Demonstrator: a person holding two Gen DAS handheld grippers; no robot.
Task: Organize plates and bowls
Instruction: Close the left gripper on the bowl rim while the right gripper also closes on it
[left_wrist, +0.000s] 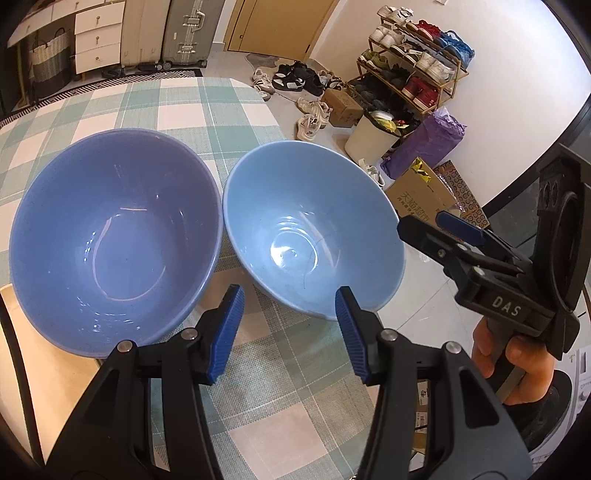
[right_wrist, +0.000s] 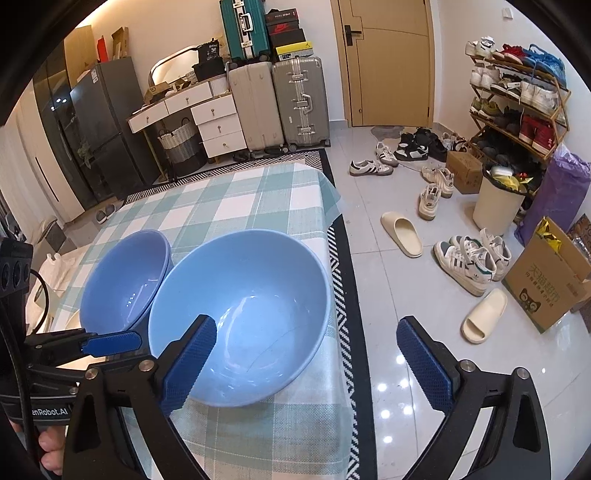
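Note:
Two empty bowls stand side by side on the checked tablecloth. The darker blue bowl is on the left and the lighter blue bowl sits near the table's right edge. My left gripper is open just in front of the gap between them, with only cloth between its fingers. Its right fingertip is close to the light bowl's near rim. My right gripper is open wide at the light bowl. Its left finger hangs over the bowl's inside and its other finger is past the rim.
The table ends just right of the light bowl, above a patterned rug and white floor tiles. Shoes and slippers, a shoe rack, a white bin and a cardboard box crowd the floor. Suitcases and drawers stand behind the table.

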